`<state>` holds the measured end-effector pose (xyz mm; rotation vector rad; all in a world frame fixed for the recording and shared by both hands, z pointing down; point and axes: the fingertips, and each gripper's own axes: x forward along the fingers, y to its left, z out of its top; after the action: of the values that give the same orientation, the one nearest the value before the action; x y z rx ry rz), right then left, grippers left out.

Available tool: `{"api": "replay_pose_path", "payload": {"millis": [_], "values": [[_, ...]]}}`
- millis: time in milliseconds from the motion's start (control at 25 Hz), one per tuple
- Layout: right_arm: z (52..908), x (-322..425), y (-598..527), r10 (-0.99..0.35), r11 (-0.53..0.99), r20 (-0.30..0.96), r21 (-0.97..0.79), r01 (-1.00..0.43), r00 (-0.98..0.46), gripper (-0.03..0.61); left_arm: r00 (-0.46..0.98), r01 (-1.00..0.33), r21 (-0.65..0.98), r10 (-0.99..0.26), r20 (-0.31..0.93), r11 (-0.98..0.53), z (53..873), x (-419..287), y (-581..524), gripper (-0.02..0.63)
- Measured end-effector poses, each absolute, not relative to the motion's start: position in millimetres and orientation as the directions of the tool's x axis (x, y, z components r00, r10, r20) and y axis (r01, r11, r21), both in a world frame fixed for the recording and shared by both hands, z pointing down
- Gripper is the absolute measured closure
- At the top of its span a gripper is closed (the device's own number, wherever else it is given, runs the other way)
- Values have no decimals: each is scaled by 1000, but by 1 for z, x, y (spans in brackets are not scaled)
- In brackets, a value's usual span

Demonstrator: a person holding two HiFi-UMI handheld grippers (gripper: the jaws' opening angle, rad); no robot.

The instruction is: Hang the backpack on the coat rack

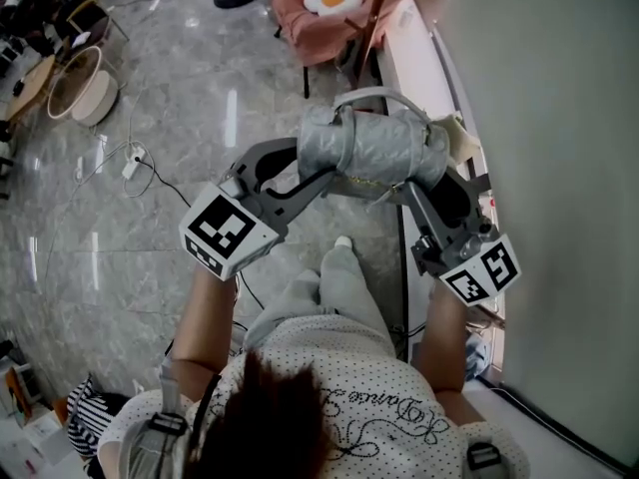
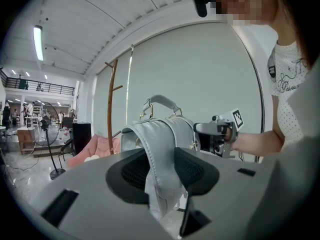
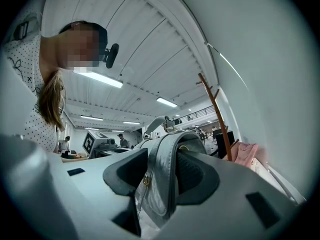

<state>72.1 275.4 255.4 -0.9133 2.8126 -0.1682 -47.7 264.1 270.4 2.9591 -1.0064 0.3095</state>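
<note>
Bright, even indoor light, shadows faint. Ceiling strip lights (image 3: 98, 78) glow overhead. White glare streaks on glossy floor (image 1: 231, 118). Both gripper views fisheye: black corners, straight lines bowed toward edges. Foreground nearest lens soft, distant background small and hazy.

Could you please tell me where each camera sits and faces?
Head view: on the person's head, looking steeply down at the backpack held between left tongs and right tongs; hair, shirt, forearms show.
Left gripper view: on the left tongs, facing the coat rack and wall; shirt, right hand show.
Right gripper view: on the right tongs, facing up toward the ceiling; hair, shoulder show.
Shared: both gripper views see backpack, coat rack.
</note>
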Motion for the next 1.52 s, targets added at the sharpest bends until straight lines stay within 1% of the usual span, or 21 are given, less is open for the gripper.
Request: {"api": "replay_pose_path", "payload": {"millis": [120,320,440,720,880,960,1040,1080,1360,1520], "values": [[259,79,246,-563,824,-128,-163,-543,-817,403,758,-623,-60,-621,197,-780,273,-41,237,460],[253,99,161,-514,854,-119,-163,-494,-849,405,725,-660,-62,-656,211,-749,266,-22,157,460],[252,105,168,-502,862,-132,-155,-482,-855,405,709,-676,-76,-675,206,-733,266,-17,166,460],[258,109,127,-428,898,-130,-168,-406,-894,407,667,-715,-73,-709,228,-695,271,-13,131,460],[263,106,122,-420,900,-122,-184,-395,-899,410,661,-720,-64,-711,241,-691,274,-17,126,460],[268,105,116,-425,897,-113,-186,-401,-898,411,666,-717,-57,-706,242,-695,278,-17,121,459],[274,103,107,-436,891,-105,-187,-413,-894,441,676,-707,-43,-693,250,-706,285,-21,111,459],[276,102,101,-444,887,-103,-190,-421,-890,446,684,-699,-39,-684,254,-714,288,-23,104,459],[296,79,51,-538,830,-65,-217,-515,-840,457,749,-616,-49,-604,271,-786,302,-44,42,459],[299,63,31,-605,782,-43,-222,-583,-795,459,804,-535,-43,-524,282,-844,305,-59,11,459]]}}
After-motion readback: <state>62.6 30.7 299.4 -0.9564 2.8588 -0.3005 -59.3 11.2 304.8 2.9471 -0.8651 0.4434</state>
